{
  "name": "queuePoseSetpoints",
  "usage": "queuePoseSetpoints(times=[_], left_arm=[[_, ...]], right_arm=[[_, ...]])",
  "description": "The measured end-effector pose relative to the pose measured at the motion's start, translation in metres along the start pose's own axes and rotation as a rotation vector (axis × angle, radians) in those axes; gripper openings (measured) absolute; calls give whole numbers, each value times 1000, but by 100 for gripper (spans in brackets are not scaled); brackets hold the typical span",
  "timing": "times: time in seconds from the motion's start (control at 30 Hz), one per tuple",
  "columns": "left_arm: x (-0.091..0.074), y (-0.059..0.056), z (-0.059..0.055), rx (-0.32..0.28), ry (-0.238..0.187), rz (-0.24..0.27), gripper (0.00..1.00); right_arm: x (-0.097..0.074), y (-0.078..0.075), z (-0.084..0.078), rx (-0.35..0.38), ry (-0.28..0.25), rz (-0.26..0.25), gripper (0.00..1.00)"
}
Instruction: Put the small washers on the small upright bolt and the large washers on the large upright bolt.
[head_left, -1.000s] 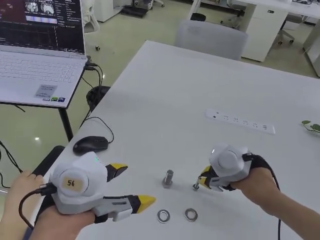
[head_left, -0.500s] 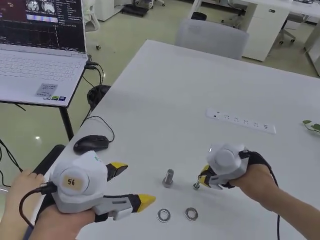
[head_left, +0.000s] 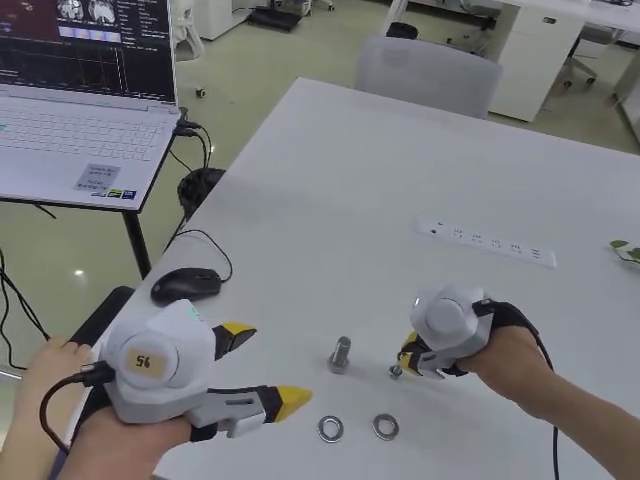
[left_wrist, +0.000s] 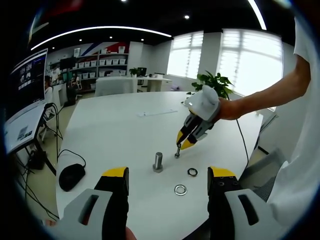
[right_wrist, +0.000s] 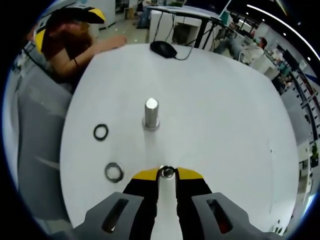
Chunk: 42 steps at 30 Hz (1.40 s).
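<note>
Near the white table (head_left: 400, 180) edge, right gripper (head_left: 403, 360) is clamped on a small silver washer (right_wrist: 166, 172). Meanwhile left gripper (left_wrist: 167, 172) hangs wide open and empty, with roomy tabletop ahead.

The large bolt (head_left: 340, 355) stands upright on its head on the white counter (head_left: 330, 200), silver and thick. Just to its right stands the small bolt (head_left: 396, 371), thinner, shorter and also upright. Nearer the person, the left washer (head_left: 330, 429) and the right washer (head_left: 386, 427) lie flat, side by side but apart. What looks like a small washer (right_wrist: 167, 172) sits pinched between the jaws of the right gripper (right_wrist: 166, 174), over the small bolt
</note>
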<state>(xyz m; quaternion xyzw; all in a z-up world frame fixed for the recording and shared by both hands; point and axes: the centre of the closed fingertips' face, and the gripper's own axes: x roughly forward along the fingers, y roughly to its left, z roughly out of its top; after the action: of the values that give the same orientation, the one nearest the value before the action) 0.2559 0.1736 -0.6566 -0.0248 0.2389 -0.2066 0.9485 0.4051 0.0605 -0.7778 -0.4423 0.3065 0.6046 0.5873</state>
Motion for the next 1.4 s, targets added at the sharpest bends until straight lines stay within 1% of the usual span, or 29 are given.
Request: queuePoseSetpoints(times=[0.2, 0.27, 0.3, 0.33, 0.4, 0.5, 0.57, 0.67, 0.77, 0.97, 1.2, 1.27, 1.4], left_arm=[[0, 1, 0, -1, -1, 2, 63], [-1, 1, 0, -3, -1, 4, 63], [-1, 1, 0, -5, -2, 3, 63], [0, 1, -1, -6, -2, 2, 63], [0, 0, -1, -6, -1, 1, 63], [0, 0, -2, -8, -1, 1, 63], [0, 0, -2, -9, -3, 2, 63], [0, 1, -2, -10, -3, 4, 63], [0, 1, -2, -14, -4, 4, 63], [1, 1, -2, -15, -5, 3, 63], [2, 0, -2, -15, -6, 0, 63], [2, 0, -2, -13, -5, 1, 63], [0, 2, -3, -16, -4, 6, 63]], right_arm=[[6, 1, -2, 0, 10, 11, 13], [7, 2, 2, -5, -2, 20, 8], [8, 0, 0, -14, 11, 3, 9], [9, 0, 1, -18, 7, 8, 9], [13, 0, 0, -4, 1, 19, 9], [14, -2, -4, -1, 9, 17, 10], [16, -1, -6, 10, 7, 24, 10], [18, 1, -9, -2, 16, 30, 10], [19, 3, -9, 2, 15, 36, 11], [28, 3, -17, 9, 41, 50, 15], [31, 3, -23, -1, 63, 58, 15], [31, 3, -23, 8, 62, 61, 15], [31, 2, -24, 2, 63, 59, 15]])
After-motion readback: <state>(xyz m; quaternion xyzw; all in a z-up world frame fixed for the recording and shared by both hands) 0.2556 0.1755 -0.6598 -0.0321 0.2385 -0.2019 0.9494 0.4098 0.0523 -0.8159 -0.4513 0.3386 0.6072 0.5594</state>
